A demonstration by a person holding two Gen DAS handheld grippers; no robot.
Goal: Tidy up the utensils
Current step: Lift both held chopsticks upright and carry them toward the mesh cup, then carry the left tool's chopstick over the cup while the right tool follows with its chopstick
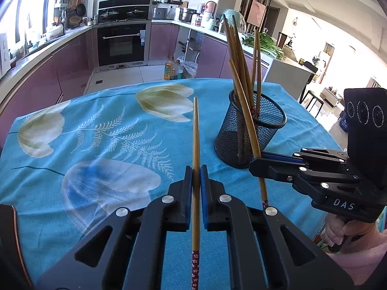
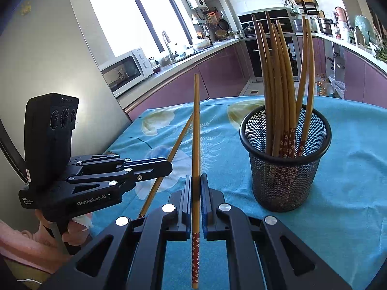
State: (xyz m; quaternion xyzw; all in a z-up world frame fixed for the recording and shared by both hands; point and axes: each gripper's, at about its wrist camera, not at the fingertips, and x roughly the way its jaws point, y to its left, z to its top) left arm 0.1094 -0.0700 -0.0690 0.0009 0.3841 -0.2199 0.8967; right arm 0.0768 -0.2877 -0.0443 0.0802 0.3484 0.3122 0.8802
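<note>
Kitchen surface (image 1: 72, 169) under blue floral cloth carried mesh holder (image 1: 251, 130) of chopsticks. Left hand-held gripper (image 1: 196, 176) clamped one chopstick (image 1: 196, 145); right hand-held gripper (image 2: 196, 186) clamped another chopstick (image 2: 196, 133).

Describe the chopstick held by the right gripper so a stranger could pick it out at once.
Start at the blue floral tablecloth and find the black mesh cup full of chopsticks. Just left of the cup, the right gripper is shut on one wooden chopstick, plain tip pointing away, red flowered end toward the camera. Unlike the bundle, it is outside the cup; the left gripper holds the only other loose one.
</note>
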